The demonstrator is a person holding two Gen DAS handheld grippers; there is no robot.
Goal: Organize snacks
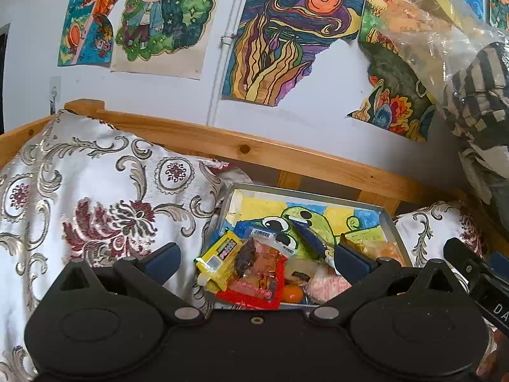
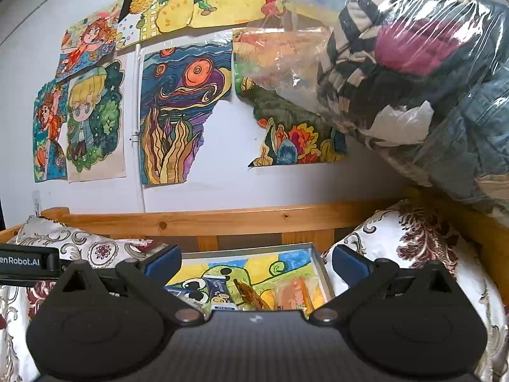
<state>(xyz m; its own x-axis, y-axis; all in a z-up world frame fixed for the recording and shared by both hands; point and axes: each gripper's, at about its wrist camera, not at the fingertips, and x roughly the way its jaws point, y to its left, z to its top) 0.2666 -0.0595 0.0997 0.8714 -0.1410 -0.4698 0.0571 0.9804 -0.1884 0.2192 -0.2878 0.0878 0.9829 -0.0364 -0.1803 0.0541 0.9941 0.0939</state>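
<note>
A shallow grey tray (image 1: 392,226) lined with a green cartoon drawing lies on the bed between two cushions. Several snacks are heaped at its near left: a yellow packet (image 1: 218,261), a red packet (image 1: 254,291), a small orange fruit (image 1: 292,294) and a pink-white sweet (image 1: 324,285). My left gripper (image 1: 256,262) hovers open just above that heap, holding nothing. In the right wrist view the same tray (image 2: 319,262) shows a blue packet (image 2: 219,289), a brown snack (image 2: 251,294) and an orange packet (image 2: 296,296). My right gripper (image 2: 256,262) is open over them, empty.
Patterned cushions (image 1: 95,197) (image 2: 410,251) flank the tray. A wooden bed rail (image 1: 254,149) runs behind it, below a wall of coloured drawings (image 1: 286,35). A clear plastic bag of clothes (image 2: 413,73) bulges at the upper right. The other gripper's body (image 1: 477,280) shows at the right edge.
</note>
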